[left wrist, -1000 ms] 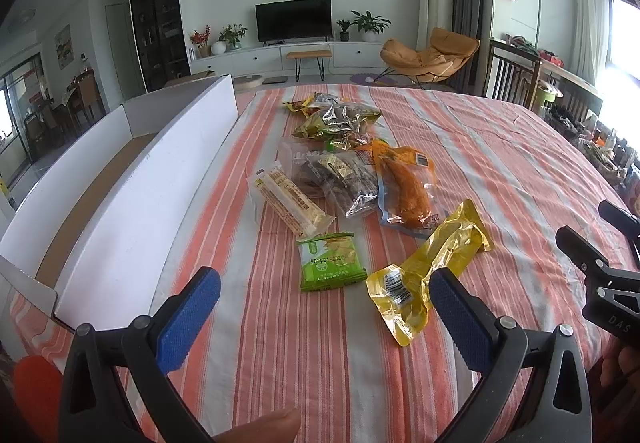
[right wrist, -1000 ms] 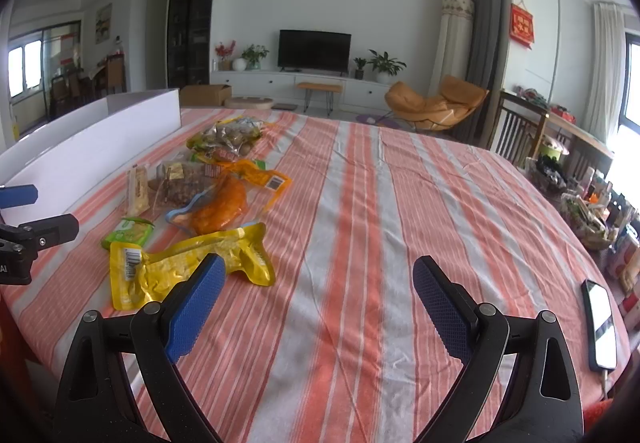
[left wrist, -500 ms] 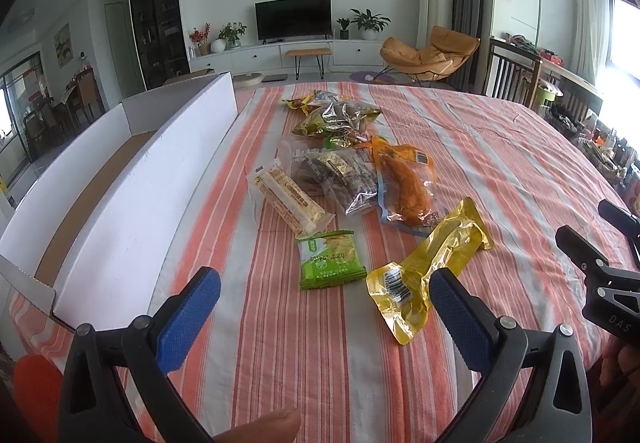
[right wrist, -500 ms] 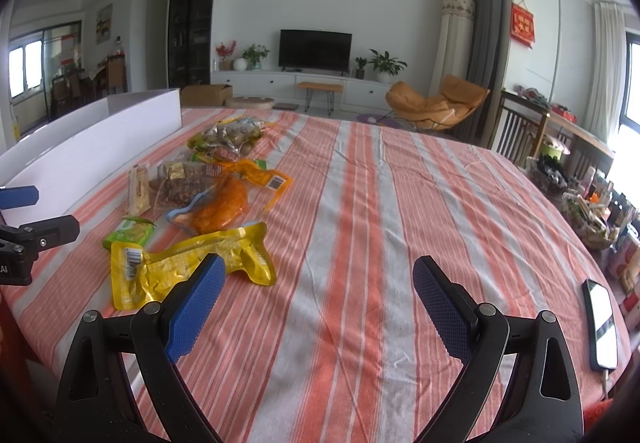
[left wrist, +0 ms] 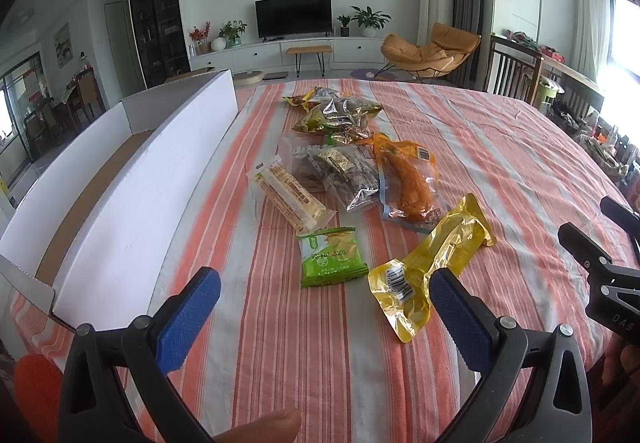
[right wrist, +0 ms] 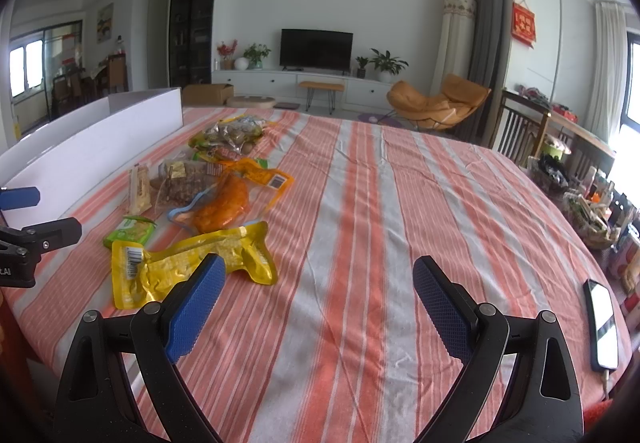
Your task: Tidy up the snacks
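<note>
Left wrist view: left gripper (left wrist: pixel 324 305), jaws spread wide, blue pads (left wrist: pixel 188 315) bare, holding nothing and hovering above the striped tablecloth (left wrist: pixel 500 147). Ahead, in order of nearness: green snack packet (left wrist: pixel 333 261) lying flat; yellow foil pouch (left wrist: pixel 430 265) beside it, its near end just by the right-hand pad; long pale biscuit bar (left wrist: pixel 290 197); clear bag of dark pieces (left wrist: pixel 348 177); orange drumstick pack (left wrist: pixel 408 183); shiny bags (left wrist: pixel 340 113) heaped at the far end. Long white cardboard box (left wrist: pixel 132 199) stands open along the left, apparently empty in the part visible. Risk, as I judge it: the flat packets offer little edge, so a pinch from above may slip off the foil or gather the cloth with it; the overlapped clear bag and drumstick pack may drag one another if either is lifted. Right wrist view: right gripper (right wrist: pixel 316 307), also fully parted, nothing between the pads, hanging over bare cloth to the right of the snacks. Yellow foil pouch (right wrist: pixel 188 267) lies just past its left pad; green packet (right wrist: pixel 130 229) and drumstick pack (right wrist: pixel 222 203) further left. Phone (right wrist: pixel 602 325) rests near the table's right edge; a wide sweep of this gripper could knock it off. The other gripper's tips show at the far left, close enough that both reaching for the yellow pouch could clash.
</note>
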### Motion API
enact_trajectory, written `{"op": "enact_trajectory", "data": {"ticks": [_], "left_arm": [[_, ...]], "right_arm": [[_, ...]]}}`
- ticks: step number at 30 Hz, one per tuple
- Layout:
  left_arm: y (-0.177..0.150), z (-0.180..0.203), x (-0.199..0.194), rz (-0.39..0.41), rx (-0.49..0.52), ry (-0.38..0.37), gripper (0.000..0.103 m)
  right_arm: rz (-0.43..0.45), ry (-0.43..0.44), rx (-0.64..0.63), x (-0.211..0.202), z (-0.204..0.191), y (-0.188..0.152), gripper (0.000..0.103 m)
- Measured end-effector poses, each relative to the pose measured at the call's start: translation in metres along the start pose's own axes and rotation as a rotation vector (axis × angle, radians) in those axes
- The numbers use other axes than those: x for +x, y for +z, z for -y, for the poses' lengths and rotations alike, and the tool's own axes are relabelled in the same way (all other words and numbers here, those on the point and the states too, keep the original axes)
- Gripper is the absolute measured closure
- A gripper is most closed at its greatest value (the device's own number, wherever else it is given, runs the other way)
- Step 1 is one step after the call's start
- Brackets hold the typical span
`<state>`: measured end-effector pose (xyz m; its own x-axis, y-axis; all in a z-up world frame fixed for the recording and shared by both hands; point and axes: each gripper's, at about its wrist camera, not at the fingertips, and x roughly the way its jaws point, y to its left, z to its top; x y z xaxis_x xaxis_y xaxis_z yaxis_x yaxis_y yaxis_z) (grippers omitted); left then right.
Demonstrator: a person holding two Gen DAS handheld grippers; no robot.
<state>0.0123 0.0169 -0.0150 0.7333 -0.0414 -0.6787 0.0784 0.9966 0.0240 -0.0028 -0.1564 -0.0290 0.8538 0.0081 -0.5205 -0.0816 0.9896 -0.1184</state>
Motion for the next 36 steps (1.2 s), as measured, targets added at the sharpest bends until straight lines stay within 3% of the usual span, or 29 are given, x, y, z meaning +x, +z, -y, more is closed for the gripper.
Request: {"op": "enact_trajectory", "data": {"ticks": [36], "left_arm": [[-0.0013,-0.0012,0.0065,-0.019,0.003,0.007,0.0]], "right_arm": [[0.0,0.002,0.001,-0.0004,-0.0001,-0.0003,0.007]]}}
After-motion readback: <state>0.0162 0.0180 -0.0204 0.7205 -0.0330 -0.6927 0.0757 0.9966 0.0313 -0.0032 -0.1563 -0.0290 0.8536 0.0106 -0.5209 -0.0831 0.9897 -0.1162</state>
